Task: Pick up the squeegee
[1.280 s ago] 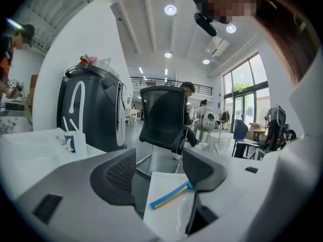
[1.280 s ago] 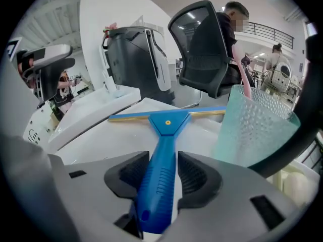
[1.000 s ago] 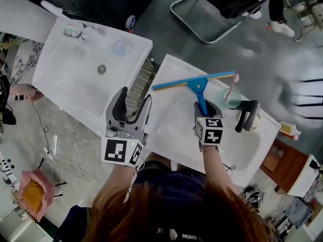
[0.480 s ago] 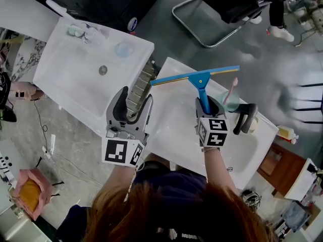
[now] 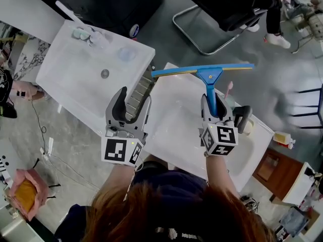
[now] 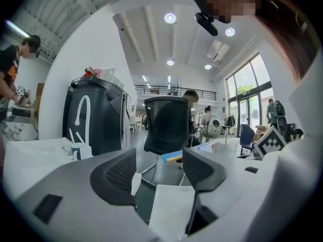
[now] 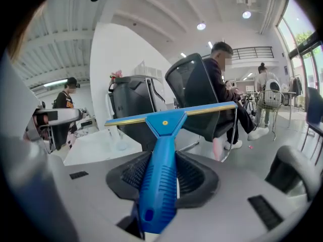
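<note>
While the left tool (image 5: 133, 99) hangs with jaws apart and empty, the right tool (image 5: 212, 104) clamps the blue squeegee (image 5: 208, 74) by its handle, blade crosswise beyond its tips, past the white worktop's (image 5: 176, 125) far edge.

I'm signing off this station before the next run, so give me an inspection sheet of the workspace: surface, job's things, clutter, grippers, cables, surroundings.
Surface: two white basins side by side, left basin and right basin.
Job's things: blue squeegee in the air, off the basin, blade crosswise.
Clutter: cups at the left basin's far corner; pink toothbrush and black tap at the right basin.
Grippers: right gripper shut on the squeegee's handle; left gripper open, nothing between its jaws.
Cables: thin cable on the floor at left.
Surroundings: office chair and a seated person beyond the basins.
</note>
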A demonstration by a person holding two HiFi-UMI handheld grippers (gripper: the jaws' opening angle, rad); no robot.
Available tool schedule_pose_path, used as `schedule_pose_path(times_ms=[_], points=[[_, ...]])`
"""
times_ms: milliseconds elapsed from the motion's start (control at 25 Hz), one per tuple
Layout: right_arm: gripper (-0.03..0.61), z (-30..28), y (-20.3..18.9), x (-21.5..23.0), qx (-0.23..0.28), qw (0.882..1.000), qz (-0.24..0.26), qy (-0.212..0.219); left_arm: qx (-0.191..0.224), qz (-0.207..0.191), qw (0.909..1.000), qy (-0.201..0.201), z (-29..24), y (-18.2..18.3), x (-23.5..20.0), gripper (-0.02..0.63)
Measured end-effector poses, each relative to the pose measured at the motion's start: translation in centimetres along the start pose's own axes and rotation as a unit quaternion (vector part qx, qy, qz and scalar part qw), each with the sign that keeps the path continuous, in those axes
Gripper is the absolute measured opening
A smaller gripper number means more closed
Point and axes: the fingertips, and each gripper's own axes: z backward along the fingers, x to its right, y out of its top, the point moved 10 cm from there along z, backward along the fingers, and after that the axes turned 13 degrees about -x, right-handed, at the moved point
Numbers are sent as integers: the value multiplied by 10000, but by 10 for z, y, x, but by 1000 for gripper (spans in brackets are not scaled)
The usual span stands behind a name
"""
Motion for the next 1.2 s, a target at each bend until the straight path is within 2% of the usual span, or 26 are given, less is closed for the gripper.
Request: schedule_pose_path(times_ms=[240, 480, 760, 1200], points=[[158, 44, 28, 2, 899, 9958, 104, -108, 191, -86, 9998, -36, 7, 17, 9, 276], [158, 80, 45, 0, 1428, 9893, 210, -231, 357, -195, 9992, -57, 15, 30, 17, 276], [156, 106, 54, 6, 1772, 9828, 393, -349, 520, -263, 9982, -110, 20, 42, 28, 276], [156, 133, 61, 1, 2016, 9773, 448, -481, 684, -355, 9968, -224, 25, 54, 37, 276]])
